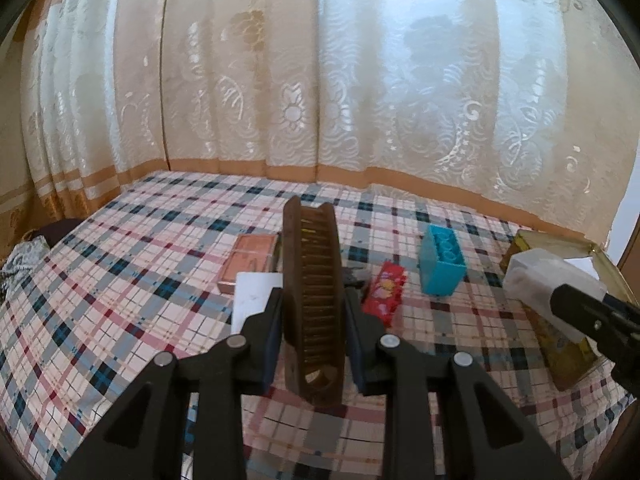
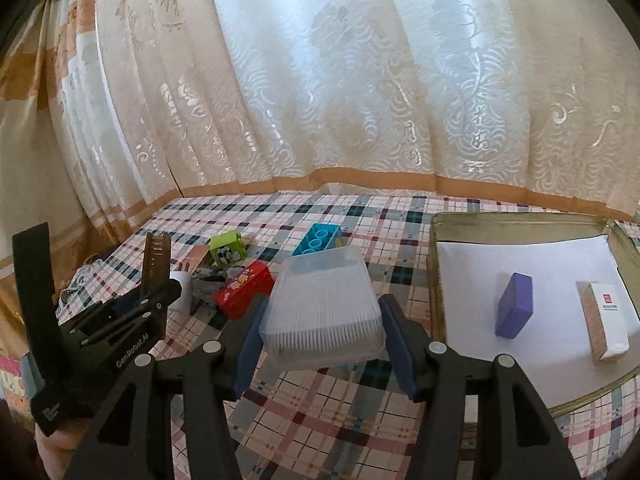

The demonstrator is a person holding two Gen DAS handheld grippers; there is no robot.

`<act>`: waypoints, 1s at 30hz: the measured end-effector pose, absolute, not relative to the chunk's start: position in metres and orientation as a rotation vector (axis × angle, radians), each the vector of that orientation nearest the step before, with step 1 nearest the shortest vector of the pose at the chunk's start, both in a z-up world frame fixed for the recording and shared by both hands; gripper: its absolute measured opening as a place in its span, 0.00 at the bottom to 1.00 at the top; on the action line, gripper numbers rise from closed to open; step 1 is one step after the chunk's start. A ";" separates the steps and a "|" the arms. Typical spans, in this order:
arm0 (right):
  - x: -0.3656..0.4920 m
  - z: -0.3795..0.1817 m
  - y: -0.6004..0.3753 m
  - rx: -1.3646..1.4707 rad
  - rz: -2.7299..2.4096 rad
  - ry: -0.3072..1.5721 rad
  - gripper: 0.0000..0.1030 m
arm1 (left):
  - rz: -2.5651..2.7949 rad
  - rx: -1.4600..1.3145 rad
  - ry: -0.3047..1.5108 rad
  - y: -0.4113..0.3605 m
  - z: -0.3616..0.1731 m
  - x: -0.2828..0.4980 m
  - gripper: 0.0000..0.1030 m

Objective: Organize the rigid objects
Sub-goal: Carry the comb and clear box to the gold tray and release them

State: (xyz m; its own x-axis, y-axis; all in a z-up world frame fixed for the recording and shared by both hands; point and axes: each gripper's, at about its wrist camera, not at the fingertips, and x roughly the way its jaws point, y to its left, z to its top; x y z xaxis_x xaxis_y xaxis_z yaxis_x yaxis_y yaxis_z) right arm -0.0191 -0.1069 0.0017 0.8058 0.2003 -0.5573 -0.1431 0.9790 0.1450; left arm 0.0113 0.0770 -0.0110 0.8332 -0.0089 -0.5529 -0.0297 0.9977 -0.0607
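With the left gripper [image 1: 312,320] clamped on the comb [image 1: 314,304] and the right gripper [image 2: 320,332] on the clear box [image 2: 324,308], carry both level to the tin [image 2: 436,264] at right and set them on its white liner without tipping.

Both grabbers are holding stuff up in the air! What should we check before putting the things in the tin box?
1. Left hand-held gripper grips the brown comb: ok, pads press both sides.
2. Right hand-held gripper grips the clear plastic box: ok, pads on both ends.
3. Free room in the tin box: ok, white lining bare beside the purple block and the small white carton.
4. Path to the tin box clear: ok for the clear plastic box, which hangs just beside it.
5. Comb fits alongside the rest: cannot tell.
6. Pieces left on the plaid cloth: not ok; blue brick, red box and green block remain.
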 end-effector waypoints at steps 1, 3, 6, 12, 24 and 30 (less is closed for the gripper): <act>-0.020 0.002 -0.109 0.099 0.183 0.603 0.56 | 0.009 -0.057 0.578 0.073 -0.009 0.010 0.26; -0.022 0.005 -0.114 0.102 0.178 0.592 0.56 | 0.007 -0.048 0.568 0.067 -0.006 0.008 0.26; -0.026 0.010 -0.125 0.117 0.169 0.570 0.56 | -0.008 -0.040 0.551 0.059 -0.001 0.004 0.26; -0.031 0.014 -0.151 0.135 0.132 0.552 0.56 | -0.047 -0.032 0.519 0.032 0.010 -0.002 0.26; -0.039 0.020 -0.207 0.177 0.062 0.523 0.56 | -0.115 0.009 0.501 -0.031 0.023 -0.002 0.26; -0.043 0.022 -0.241 0.182 -0.008 0.505 0.56 | -0.158 0.027 0.490 -0.062 0.029 -0.002 0.26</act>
